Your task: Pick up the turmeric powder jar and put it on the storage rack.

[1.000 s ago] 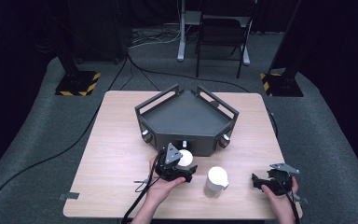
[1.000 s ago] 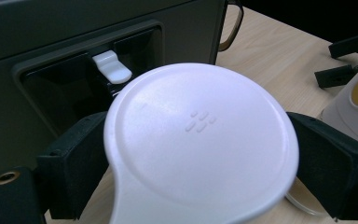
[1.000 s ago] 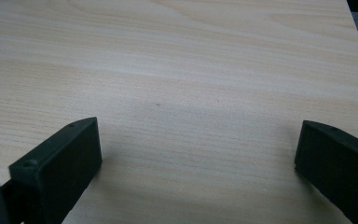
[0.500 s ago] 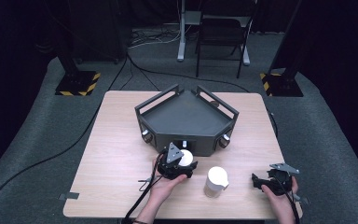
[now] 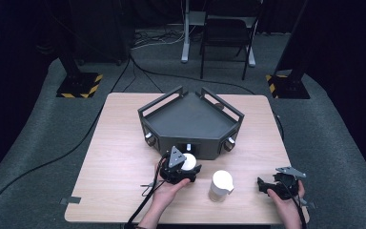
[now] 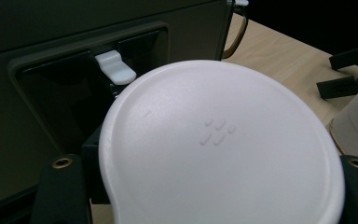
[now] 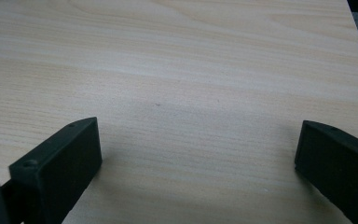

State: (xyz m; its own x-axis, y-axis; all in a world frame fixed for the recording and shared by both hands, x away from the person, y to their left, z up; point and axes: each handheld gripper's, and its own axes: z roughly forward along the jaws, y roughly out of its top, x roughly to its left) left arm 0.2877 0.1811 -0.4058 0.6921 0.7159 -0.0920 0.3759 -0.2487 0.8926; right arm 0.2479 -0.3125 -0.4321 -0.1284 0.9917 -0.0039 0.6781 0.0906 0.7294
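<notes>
before the dark machine (image 5: 190, 121), left fingers (image 5: 183, 168) clamp a white lid (image 6: 219, 144); right fingers (image 5: 267, 185) wide.

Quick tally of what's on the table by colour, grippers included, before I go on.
White: 2, the lid in the left gripper and the jug.
Dark grey: 1, the angled machine.
Black: 2, the left gripper and the right gripper.
Total: 5.

The white lid (image 6: 221, 149) hides most of my left claw (image 6: 214, 186), jaw tips included, and runs off the bottom edge. Past my right claw (image 7: 196, 154), the table (image 7: 177, 70) is cut off.
</notes>
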